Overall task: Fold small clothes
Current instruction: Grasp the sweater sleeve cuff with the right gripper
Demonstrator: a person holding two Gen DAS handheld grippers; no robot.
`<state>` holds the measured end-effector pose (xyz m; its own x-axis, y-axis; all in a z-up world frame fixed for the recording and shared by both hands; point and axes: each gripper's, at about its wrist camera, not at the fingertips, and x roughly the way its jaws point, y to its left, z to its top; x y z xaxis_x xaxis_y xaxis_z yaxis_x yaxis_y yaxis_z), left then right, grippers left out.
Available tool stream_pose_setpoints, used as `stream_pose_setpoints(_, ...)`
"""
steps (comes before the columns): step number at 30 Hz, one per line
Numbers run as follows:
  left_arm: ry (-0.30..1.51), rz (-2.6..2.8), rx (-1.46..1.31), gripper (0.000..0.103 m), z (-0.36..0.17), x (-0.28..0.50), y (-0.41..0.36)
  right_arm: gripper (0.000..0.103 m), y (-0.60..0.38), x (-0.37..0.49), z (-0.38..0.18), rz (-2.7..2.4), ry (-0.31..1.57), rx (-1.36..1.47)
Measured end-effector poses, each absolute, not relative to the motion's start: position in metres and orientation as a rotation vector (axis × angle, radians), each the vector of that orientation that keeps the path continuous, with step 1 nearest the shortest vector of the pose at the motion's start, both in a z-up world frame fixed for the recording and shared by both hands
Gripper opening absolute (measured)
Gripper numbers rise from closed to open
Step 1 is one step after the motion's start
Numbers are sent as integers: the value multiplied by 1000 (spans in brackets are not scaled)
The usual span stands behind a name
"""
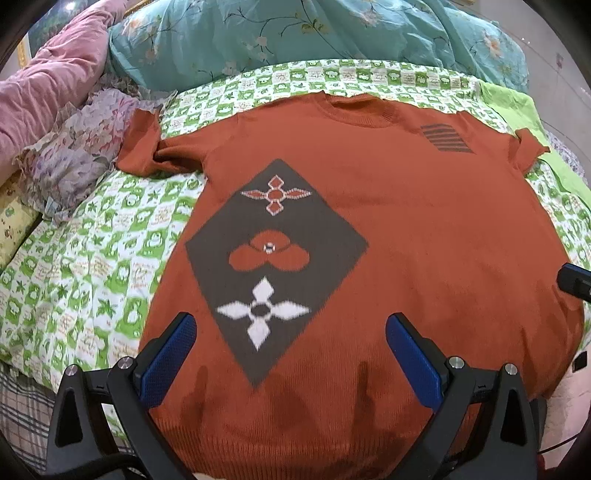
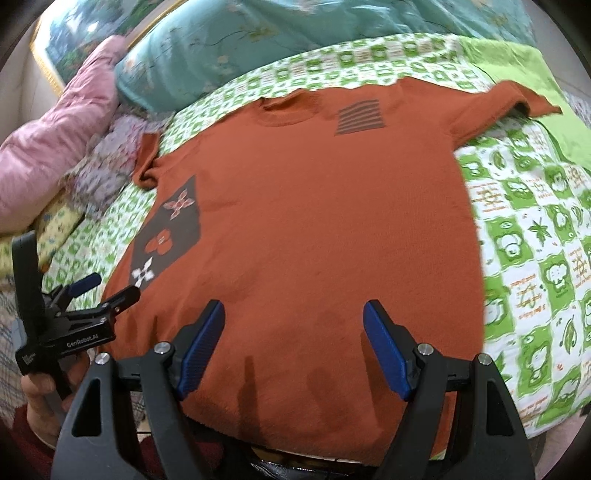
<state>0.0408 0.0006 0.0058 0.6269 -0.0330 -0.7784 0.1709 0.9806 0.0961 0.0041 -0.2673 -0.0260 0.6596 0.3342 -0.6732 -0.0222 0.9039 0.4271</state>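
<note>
A rust-orange knitted short-sleeved sweater [image 1: 406, 229] lies flat, front up, on the bed, collar far, hem near me. It bears a brown diamond with flower shapes [image 1: 275, 254] and a striped patch [image 1: 445, 138]. It also shows in the right wrist view [image 2: 314, 221]. My left gripper [image 1: 291, 325] is open and empty above the hem at the sweater's left part. My right gripper [image 2: 293, 314] is open and empty above the hem further right. The left gripper also shows at the left of the right wrist view [image 2: 107, 286].
A green-and-white patterned bedsheet [image 1: 92, 266] covers the bed. A teal floral quilt [image 1: 295, 33] lies at the far side, a pink quilt [image 1: 48, 74] and a floral pillow [image 1: 85, 147] at the far left. A lime-green cloth [image 2: 524, 74] lies by the right sleeve.
</note>
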Motion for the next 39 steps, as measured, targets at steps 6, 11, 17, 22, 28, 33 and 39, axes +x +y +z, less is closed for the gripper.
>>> stream_pose_setpoints(6, 896, -110, 179, 102, 9, 65, -2, 78, -312, 21, -29, 175, 828, 520)
stream_pose_setpoints(11, 897, -108, 192, 102, 13, 90, -7, 78, -370, 37, -22, 93, 785, 594)
stream_pose_setpoints(17, 873, -96, 195, 102, 23, 125, -13, 78, -453, 59, -10, -33, 717, 665)
stream_pose_setpoints(22, 861, -89, 173, 102, 31, 156, -21, 77, -537, 87, -8, -163, 641, 778)
stream_pose_setpoints(28, 863, -74, 197, 102, 27, 189, -40, 63, -616, 131, -15, -314, 612, 825)
stream_pose_setpoints(33, 903, -67, 201, 102, 12, 212, -55, 58, -674, 177, -31, -410, 593, 868)
stream_pose_setpoints(39, 942, -94, 190, 102, 0, 223, -65, 8, -709, 213, -55, -463, 616, 869)
